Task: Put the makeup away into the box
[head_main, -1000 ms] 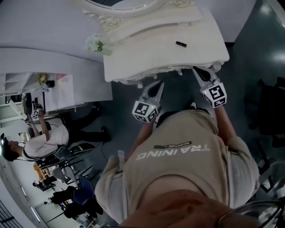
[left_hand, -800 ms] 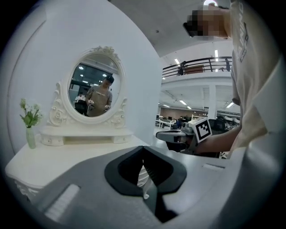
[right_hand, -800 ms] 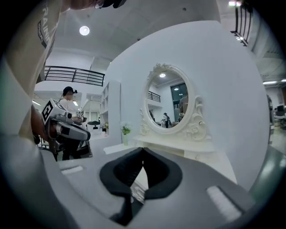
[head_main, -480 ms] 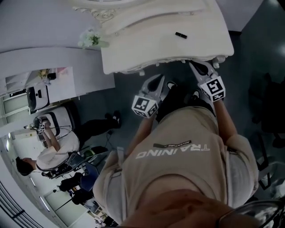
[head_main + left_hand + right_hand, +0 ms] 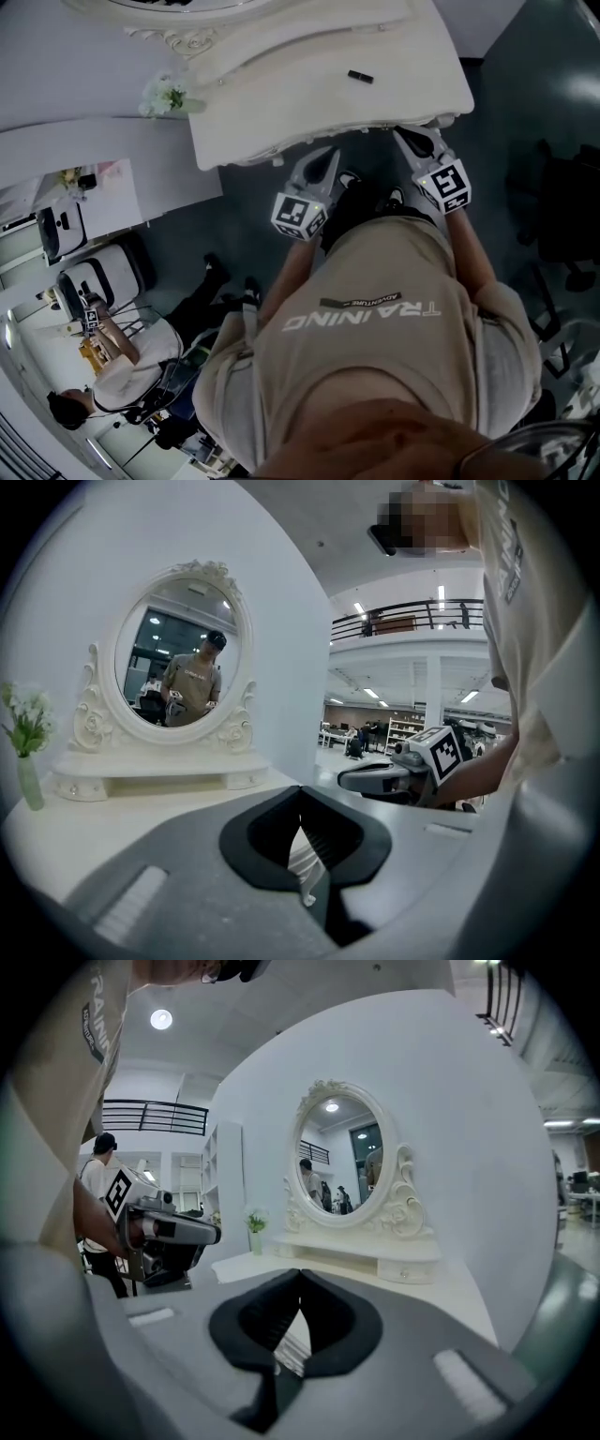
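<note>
A small black makeup item lies on the top of the white dressing table, toward its right side. No box shows in any view. My left gripper is at the table's front edge, its jaws together and empty. My right gripper reaches the front edge further right, also shut with nothing in it. Each gripper shows in the other's view, level with the tabletop: the right gripper and the left gripper.
An oval mirror in a carved white frame stands at the table's back. A vase of flowers is at the table's left corner. A white shelf unit stands left of the table, and people work beyond it on the dark floor.
The head view has swung, so the table sits further left and higher. Both grippers have crept closer to the table's front edge, the left more. Both stay shut.
</note>
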`<move>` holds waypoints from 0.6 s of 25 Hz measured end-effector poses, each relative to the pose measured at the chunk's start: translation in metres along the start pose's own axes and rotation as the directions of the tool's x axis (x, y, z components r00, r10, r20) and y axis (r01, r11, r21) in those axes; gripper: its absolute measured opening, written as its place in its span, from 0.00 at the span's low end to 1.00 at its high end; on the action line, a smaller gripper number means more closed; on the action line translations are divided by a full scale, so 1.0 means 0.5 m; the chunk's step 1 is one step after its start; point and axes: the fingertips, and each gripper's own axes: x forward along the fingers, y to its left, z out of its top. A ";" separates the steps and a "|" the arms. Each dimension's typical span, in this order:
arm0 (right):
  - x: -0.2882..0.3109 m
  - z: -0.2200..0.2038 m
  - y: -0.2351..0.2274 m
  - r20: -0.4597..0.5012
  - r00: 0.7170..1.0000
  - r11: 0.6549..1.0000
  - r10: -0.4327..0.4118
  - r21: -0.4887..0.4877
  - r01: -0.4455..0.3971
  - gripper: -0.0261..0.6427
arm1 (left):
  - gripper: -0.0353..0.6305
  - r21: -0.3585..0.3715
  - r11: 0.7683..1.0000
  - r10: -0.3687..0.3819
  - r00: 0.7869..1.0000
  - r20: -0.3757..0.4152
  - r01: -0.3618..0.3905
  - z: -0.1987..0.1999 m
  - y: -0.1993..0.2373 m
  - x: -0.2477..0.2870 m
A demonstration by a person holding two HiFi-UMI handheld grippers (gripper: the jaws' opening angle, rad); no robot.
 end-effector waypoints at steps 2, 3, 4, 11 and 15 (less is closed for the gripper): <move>0.013 0.003 -0.005 0.002 1.000 1.000 -0.009 -0.009 0.009 0.04 | 0.06 0.003 1.000 -0.008 1.000 0.001 0.008 -0.002 0.015 0.007; 0.021 0.005 -0.008 -0.002 1.000 1.000 -0.014 -0.015 0.014 0.04 | 0.06 -0.002 1.000 -0.012 1.000 0.002 0.012 -0.002 0.024 0.011; 0.029 0.010 -0.011 -0.007 1.000 1.000 -0.020 -0.019 0.020 0.04 | 0.06 -0.013 1.000 -0.016 1.000 0.000 0.016 -0.003 0.033 0.016; 0.108 0.053 -0.057 -0.020 0.999 0.998 -0.038 -0.047 0.037 0.05 | 0.06 -0.039 0.998 -0.057 0.998 -0.009 0.057 0.014 0.127 0.089; 0.149 0.075 -0.080 -0.019 0.998 0.998 -0.057 -0.036 0.056 0.05 | 0.06 -0.039 0.995 -0.089 0.996 0.003 0.089 0.039 0.164 0.122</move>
